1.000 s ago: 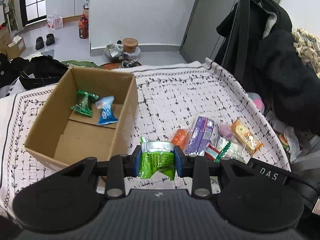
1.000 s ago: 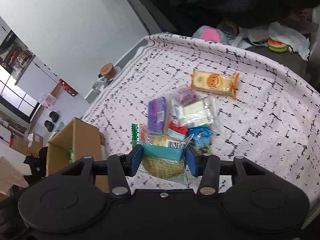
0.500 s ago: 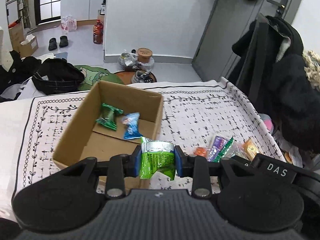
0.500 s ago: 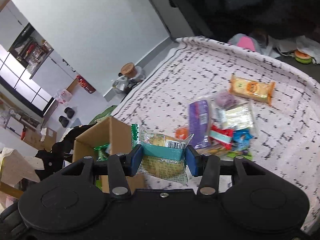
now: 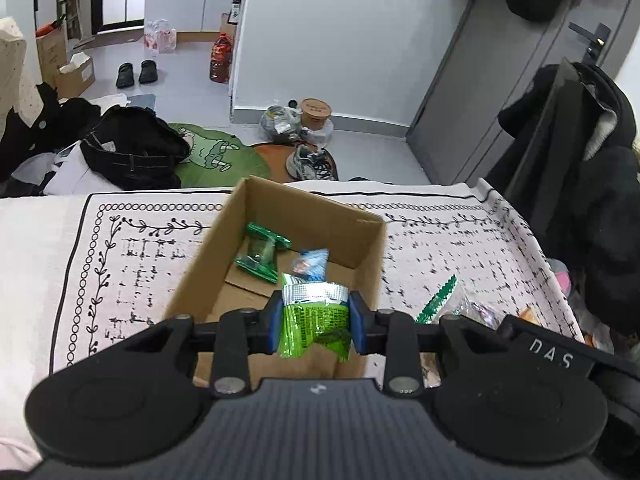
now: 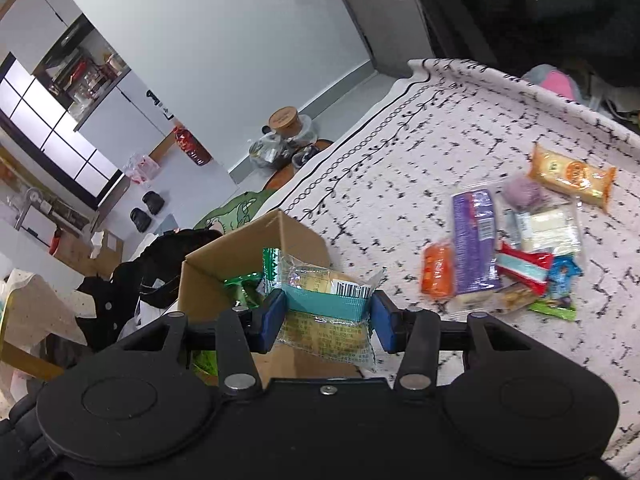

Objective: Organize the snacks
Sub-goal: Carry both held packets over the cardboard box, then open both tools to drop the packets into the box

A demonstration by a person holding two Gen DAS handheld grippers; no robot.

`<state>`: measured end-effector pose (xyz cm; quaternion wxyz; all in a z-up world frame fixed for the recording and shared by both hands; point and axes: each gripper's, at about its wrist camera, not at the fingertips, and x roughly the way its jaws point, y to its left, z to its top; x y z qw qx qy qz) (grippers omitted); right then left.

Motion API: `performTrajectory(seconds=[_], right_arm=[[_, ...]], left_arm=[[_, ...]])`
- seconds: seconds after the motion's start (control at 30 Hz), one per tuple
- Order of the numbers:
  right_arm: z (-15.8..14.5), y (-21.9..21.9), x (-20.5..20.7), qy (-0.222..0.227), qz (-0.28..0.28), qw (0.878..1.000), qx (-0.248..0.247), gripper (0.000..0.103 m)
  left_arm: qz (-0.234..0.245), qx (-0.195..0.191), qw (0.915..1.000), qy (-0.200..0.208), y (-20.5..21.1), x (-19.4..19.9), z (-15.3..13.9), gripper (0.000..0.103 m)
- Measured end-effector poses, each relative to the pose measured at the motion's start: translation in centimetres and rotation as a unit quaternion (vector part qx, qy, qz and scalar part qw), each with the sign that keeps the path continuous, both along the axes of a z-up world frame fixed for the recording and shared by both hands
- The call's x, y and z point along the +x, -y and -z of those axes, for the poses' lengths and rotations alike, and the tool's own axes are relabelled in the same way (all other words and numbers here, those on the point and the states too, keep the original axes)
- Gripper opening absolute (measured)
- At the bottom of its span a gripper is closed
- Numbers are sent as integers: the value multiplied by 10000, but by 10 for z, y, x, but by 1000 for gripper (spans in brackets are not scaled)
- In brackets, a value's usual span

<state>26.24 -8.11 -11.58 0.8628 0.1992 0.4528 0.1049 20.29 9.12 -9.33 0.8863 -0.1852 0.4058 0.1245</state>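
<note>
Left tool (image 5: 316,322) clamped on green packet (image 5: 314,326) above cardboard box (image 5: 362,240), "DAS" legible alongside; right tool (image 6: 327,322) clamped on teal-banded barcoded packet (image 6: 326,320), loose snack pile (image 6: 516,252) shown fully only there.

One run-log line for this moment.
left gripper: shut on green packet | right gripper: shut on teal-banded packet | cardboard box: two snacks inside

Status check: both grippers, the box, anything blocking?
Left gripper shut on green packet, over box. Right gripper shut on teal-banded packet, at box edge. Two snacks inside; pile on cloth. Nothing blocking.
</note>
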Motion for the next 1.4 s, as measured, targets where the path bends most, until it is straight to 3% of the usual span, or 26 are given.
performTrajectory(seconds=[0.67,0.8,0.93,1.13,1.27,1.4], right_arm=[[19,-51,26,-191,-195,9995,-187,46],[17,-56,31,-241,-247,9994,37,48],[14,-54,32,-298,-250,9986,349,53],[7,-36,22,-217,-163,9994,235,64],[3,-17,13,-97,-122,9998,138,77],[2,3,7,-51,-79,9999,50,82]], left_arm=[[-329,-302,9988,-185,-57,31,29,33],[-277,-298,9990,-206,-60,30,26,35],[-362,-257,9988,-197,-65,26,21,36],[-426,-198,9987,-203,-64,18,14,44],[-363,-221,9986,-322,-55,14,10,50],[-301,-177,9986,-389,-44,8,8,58]])
